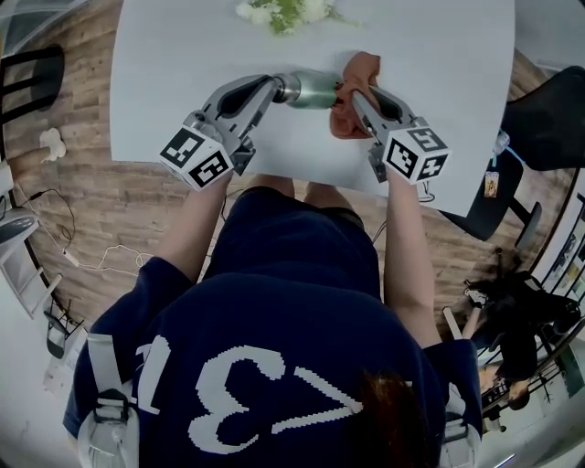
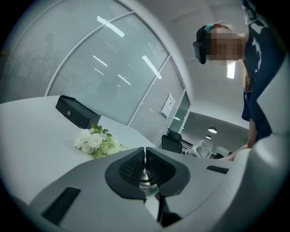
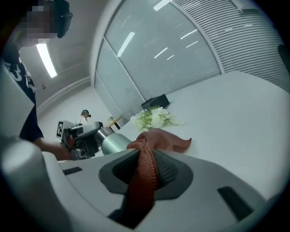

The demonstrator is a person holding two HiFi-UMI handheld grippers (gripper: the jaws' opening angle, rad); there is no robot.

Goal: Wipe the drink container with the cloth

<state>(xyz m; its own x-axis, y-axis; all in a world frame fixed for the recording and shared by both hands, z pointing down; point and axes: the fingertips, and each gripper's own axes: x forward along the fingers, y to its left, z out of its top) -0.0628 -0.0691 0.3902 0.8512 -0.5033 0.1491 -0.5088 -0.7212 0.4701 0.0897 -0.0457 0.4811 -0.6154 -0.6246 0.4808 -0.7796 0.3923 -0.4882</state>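
Your left claw (image 2: 145,156) is closed tight on the narrow metal top of the bottle (image 1: 315,90), holding it on its side over the white tabletop (image 1: 183,55), on your side of the flowers (image 1: 283,13). Your right claw (image 3: 147,154) is clamped on the rust-coloured cloth (image 1: 358,67), which bunches between its jaws. The cloth sits against the bottle's end, a little to the right of the flowers.

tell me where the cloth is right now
In the head view the orange cloth is right of centre over the white table, pinched in the right gripper beside the green drink container.
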